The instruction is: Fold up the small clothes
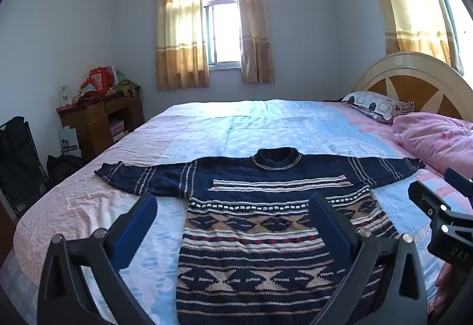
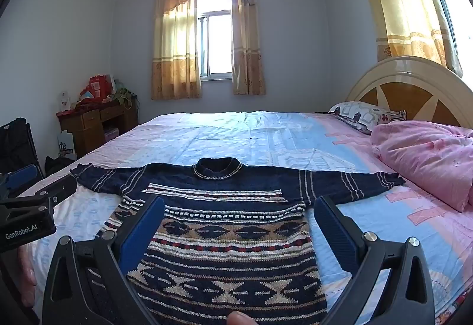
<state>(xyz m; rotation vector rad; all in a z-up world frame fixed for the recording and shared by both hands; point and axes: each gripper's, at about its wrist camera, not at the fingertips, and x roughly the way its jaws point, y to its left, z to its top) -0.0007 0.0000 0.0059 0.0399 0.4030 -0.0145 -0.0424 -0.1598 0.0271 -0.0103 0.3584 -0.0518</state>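
A: The fingers [image 1: 134, 224] of the left gripper [image 1: 233, 215] are spread wide with nothing between them, hovering above the sweater [image 1: 254, 239]. The right gripper [image 2: 239, 218] is the same, both blue pads far apart and pinching nothing.

B: And the sweater itself?

A: It lies flat on the bed [image 2: 236, 133], near the edge closest to the cameras, front side up, collar pointing toward the far wall and both sleeves stretched straight out to the sides. It's navy knit with cream, tan and red patterned bands. It looks unfolded.

B: What's around it?

A: The sheet under it is pale pink and blue. To the right, a rumpled pink quilt [image 2: 425, 159] sits just past the sleeve end, with a patterned pillow [image 2: 363, 115] behind it against the round headboard [image 2: 414, 82]. Far left, a wooden desk [image 2: 94, 121] piled with red things stands by the wall, and curtains [image 2: 174, 53] frame the window [image 2: 214, 41] beyond the bed.
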